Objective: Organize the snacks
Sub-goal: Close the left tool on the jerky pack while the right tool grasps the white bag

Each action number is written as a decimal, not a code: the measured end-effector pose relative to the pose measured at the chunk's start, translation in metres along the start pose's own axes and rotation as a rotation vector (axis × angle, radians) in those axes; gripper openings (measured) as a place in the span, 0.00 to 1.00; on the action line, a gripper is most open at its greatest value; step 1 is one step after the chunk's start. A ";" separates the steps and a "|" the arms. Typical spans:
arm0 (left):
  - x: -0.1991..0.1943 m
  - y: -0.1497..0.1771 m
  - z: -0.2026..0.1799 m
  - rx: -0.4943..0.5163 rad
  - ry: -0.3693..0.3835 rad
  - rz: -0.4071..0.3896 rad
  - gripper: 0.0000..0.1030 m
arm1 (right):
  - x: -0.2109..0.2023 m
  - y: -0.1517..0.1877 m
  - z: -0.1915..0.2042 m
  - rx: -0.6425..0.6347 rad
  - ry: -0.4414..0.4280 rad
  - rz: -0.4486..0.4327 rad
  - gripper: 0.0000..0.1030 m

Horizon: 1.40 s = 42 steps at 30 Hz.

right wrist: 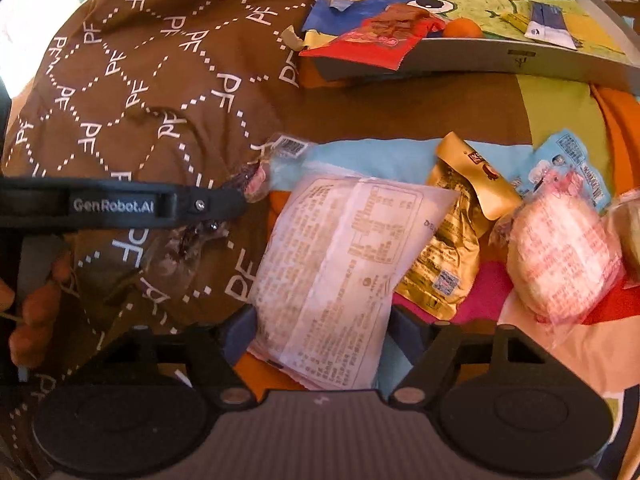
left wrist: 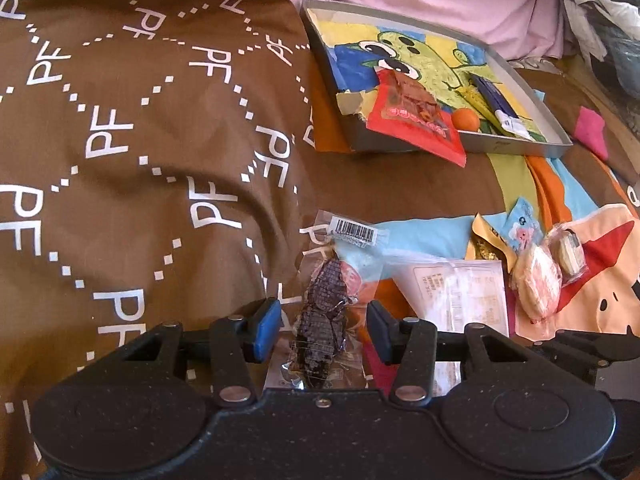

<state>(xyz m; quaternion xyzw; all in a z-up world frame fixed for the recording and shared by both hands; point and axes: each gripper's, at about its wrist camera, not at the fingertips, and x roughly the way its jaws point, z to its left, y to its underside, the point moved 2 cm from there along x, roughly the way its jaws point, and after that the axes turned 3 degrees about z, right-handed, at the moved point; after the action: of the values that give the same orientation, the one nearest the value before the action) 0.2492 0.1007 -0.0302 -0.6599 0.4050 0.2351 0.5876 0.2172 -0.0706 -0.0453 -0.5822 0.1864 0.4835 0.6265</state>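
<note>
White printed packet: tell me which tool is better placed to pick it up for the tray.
Right. The right tool is open with the white printed packet already between its fingers. The left tool straddles the clear dark-snack packet instead.

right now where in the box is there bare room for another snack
The back and left of the box are bare, behind the red packet, which overhangs the front edge. The front is crowded: the orange ball and blue packet sit there.
</note>
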 end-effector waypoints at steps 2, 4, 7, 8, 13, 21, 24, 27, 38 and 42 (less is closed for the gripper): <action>0.003 -0.001 0.000 0.001 -0.001 0.004 0.51 | 0.001 -0.003 -0.001 0.008 -0.012 -0.007 0.80; 0.004 -0.001 0.000 0.006 -0.001 0.008 0.52 | 0.004 -0.007 -0.002 0.022 -0.021 -0.012 0.84; 0.006 -0.002 -0.001 0.018 -0.005 0.014 0.54 | 0.010 -0.012 -0.003 0.060 -0.030 -0.006 0.85; 0.006 -0.002 -0.002 0.020 -0.004 0.015 0.54 | 0.011 -0.013 -0.003 0.076 -0.033 -0.007 0.85; 0.009 -0.003 -0.002 0.014 -0.012 0.023 0.55 | 0.019 -0.011 -0.002 0.091 -0.022 0.006 0.84; 0.010 -0.001 -0.008 0.059 -0.052 0.022 0.49 | 0.014 -0.004 0.000 0.085 -0.008 -0.019 0.74; 0.009 0.001 -0.010 0.069 -0.056 0.024 0.48 | 0.010 -0.002 0.000 0.074 -0.003 -0.023 0.72; 0.007 0.002 -0.011 0.069 -0.057 0.026 0.47 | 0.006 -0.001 0.000 0.061 0.002 -0.028 0.70; 0.006 0.002 -0.010 0.056 -0.057 0.018 0.47 | 0.001 0.003 0.000 0.023 0.014 -0.042 0.65; 0.004 0.002 -0.010 0.044 -0.050 0.018 0.46 | -0.002 0.005 -0.002 0.024 0.015 -0.042 0.64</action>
<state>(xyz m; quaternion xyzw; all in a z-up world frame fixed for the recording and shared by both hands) 0.2482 0.0903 -0.0328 -0.6371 0.4012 0.2480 0.6096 0.2123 -0.0740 -0.0468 -0.5822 0.1846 0.4636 0.6419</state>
